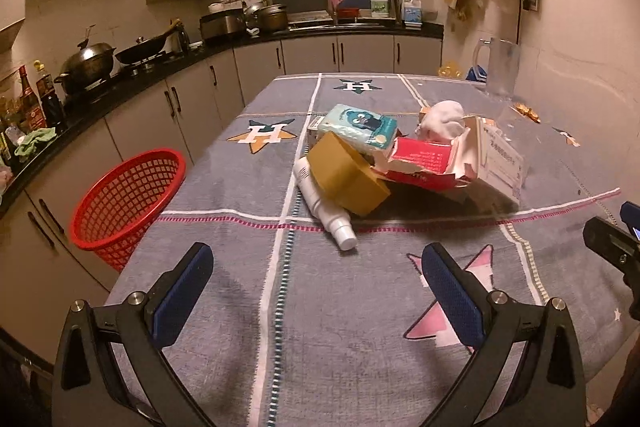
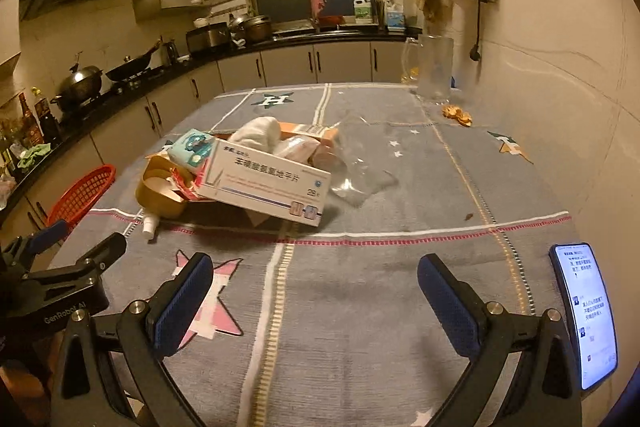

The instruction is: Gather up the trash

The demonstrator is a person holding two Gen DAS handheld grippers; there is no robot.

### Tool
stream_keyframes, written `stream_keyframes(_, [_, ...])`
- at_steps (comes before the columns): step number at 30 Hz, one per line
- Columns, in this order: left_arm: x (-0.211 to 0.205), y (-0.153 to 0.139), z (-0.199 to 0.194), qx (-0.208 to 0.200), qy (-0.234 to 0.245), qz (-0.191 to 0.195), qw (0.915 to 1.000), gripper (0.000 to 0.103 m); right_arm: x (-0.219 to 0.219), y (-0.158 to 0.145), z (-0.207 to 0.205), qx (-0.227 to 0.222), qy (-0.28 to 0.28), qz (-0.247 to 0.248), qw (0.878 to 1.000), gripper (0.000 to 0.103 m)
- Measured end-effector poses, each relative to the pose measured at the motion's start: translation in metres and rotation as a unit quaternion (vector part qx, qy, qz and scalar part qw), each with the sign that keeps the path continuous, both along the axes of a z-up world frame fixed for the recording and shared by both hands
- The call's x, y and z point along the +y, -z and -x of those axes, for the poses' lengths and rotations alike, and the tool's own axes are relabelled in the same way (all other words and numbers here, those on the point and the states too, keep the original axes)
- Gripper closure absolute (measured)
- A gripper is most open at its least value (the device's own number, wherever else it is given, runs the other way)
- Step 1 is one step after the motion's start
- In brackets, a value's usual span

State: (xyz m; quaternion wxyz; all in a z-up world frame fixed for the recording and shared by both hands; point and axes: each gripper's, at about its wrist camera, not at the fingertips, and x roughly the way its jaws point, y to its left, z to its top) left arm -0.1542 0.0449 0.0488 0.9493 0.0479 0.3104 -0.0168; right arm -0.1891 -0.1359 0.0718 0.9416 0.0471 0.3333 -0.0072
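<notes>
On the tablecloth [image 1: 224, 187], trash pile [image 1: 400, 163] at twelve o'clock; red basket [image 1: 128, 195] at nine. Left gripper [image 1: 316, 291] and right gripper [image 2: 314, 293] spread, empty. Advisably start with the loose white bottle [image 1: 324, 207].

Bare tablecloth [image 1: 224, 195] ahead of both wide-open grippers, trash heap [image 1: 400, 159] blocking at twelve o'clock, red basket [image 1: 128, 199] at ten, phone [image 2: 584, 311] at three, glass pitcher [image 2: 434, 67] far at one.

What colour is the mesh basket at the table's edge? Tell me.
Red basket; it shows best in the left wrist view.
</notes>
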Motion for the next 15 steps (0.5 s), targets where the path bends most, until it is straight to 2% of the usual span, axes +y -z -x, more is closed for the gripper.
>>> stream_keyframes(15, [0.008, 0.011, 0.000, 0.008, -0.003, 0.003, 1.0000, 0.000, 0.018, 0.009, -0.004, 0.014, -0.019, 0.022, 0.999, 0.000])
